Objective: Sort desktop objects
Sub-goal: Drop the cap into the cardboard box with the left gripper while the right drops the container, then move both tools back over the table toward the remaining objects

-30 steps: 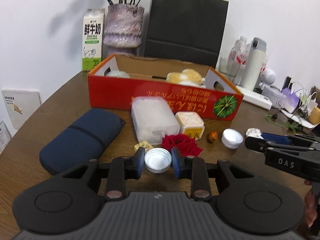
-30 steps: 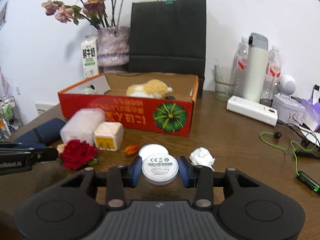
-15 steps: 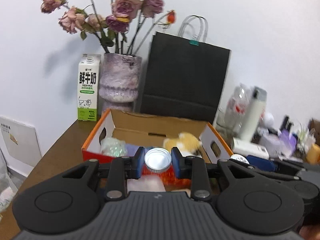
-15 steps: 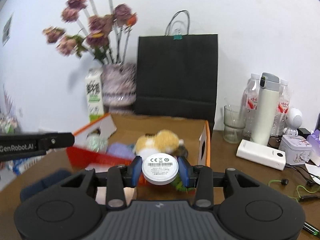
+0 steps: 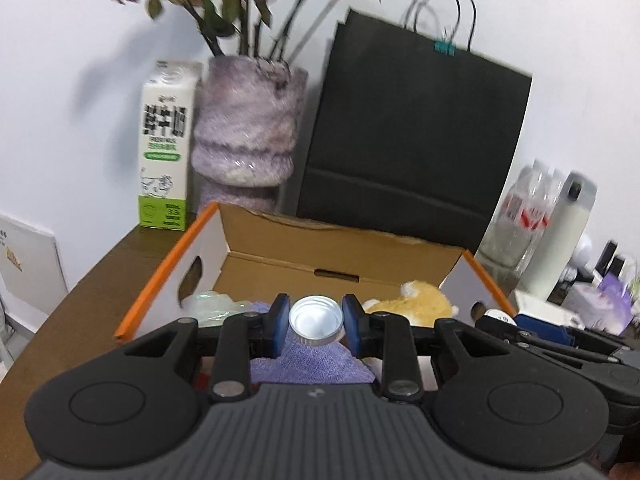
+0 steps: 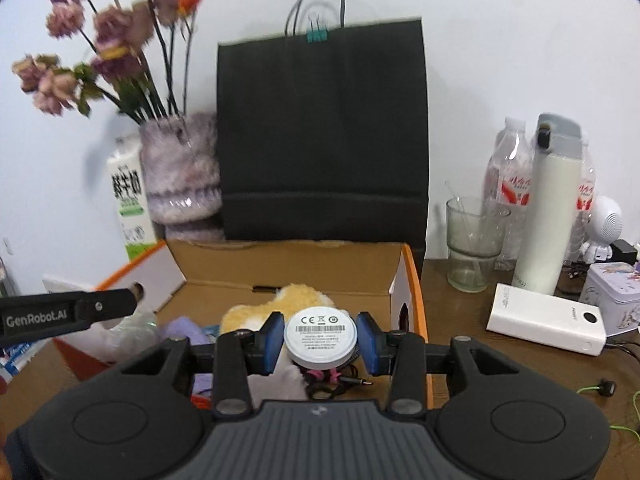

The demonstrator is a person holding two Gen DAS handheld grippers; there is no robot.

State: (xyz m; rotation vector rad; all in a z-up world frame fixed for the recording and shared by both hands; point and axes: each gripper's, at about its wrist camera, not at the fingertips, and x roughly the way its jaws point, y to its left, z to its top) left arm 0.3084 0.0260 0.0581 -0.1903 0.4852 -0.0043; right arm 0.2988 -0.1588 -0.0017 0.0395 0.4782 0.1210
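Note:
My left gripper (image 5: 316,322) is shut on a white bottle cap (image 5: 316,321) and holds it above the open orange cardboard box (image 5: 344,248). My right gripper (image 6: 320,340) is shut on a white round disc with a printed label (image 6: 320,338), above the right part of the same box (image 6: 412,280). In the box lie a yellow plush toy (image 5: 416,304), a purple cloth (image 5: 308,360), a clear plastic bag (image 5: 212,306) and a dark cable (image 6: 336,380). The right gripper's side shows in the left wrist view (image 5: 560,344).
Behind the box stand a black paper bag (image 6: 320,140), a purple vase with dried flowers (image 5: 248,136) and a milk carton (image 5: 166,148). To the right are a glass (image 6: 472,244), water bottles (image 6: 508,168), a white flask (image 6: 552,208), a power bank (image 6: 544,324) and a tin (image 6: 616,292).
Both grippers rose from the tabletop with their loads and moved forward over the open box. The items left on the table have dropped out of view.

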